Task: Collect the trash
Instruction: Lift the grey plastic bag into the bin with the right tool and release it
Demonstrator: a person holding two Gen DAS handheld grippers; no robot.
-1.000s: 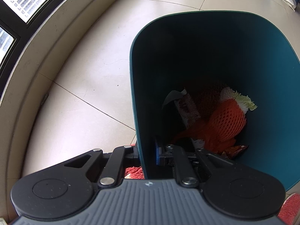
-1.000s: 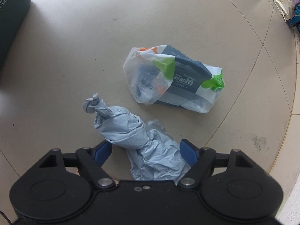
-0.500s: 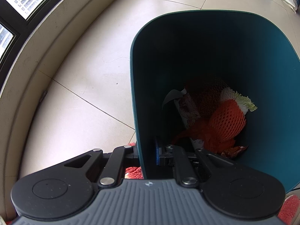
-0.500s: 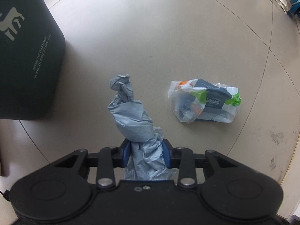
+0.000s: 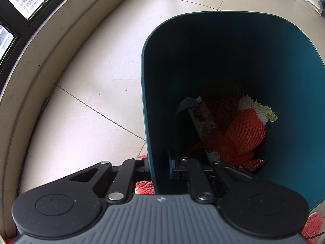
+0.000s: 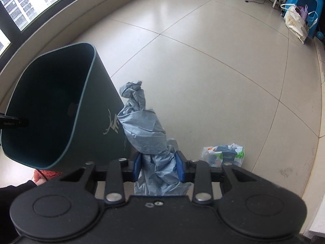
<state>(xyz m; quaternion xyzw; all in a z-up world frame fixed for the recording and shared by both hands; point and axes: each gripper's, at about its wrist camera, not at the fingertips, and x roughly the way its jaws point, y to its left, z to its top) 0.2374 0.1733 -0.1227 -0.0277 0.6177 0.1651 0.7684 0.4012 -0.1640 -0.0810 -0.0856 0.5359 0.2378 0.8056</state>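
Note:
My left gripper (image 5: 159, 165) is shut on the near wall of a dark teal trash bin (image 5: 284, 65), one finger inside and one outside. Inside the bin lie an orange foam net (image 5: 245, 130), a cabbage leaf (image 5: 262, 109) and paper scraps. My right gripper (image 6: 158, 165) is shut on a crumpled grey plastic bag (image 6: 142, 126) and holds it up just right of the bin (image 6: 97, 126), below its rim. A white plastic bag with green and orange print (image 6: 223, 154) lies on the floor to the right.
Beige tile floor (image 6: 203, 61). A curved window ledge (image 5: 30, 77) runs along the left. A red fuzzy mat (image 5: 144, 187) lies under the bin. Bags (image 6: 294, 22) and a blue stool (image 6: 306, 2) stand at the far right.
My right gripper closed on the grey bag, lifted it off the floor and swung left up to the bin. The left gripper and bin stayed nearly still.

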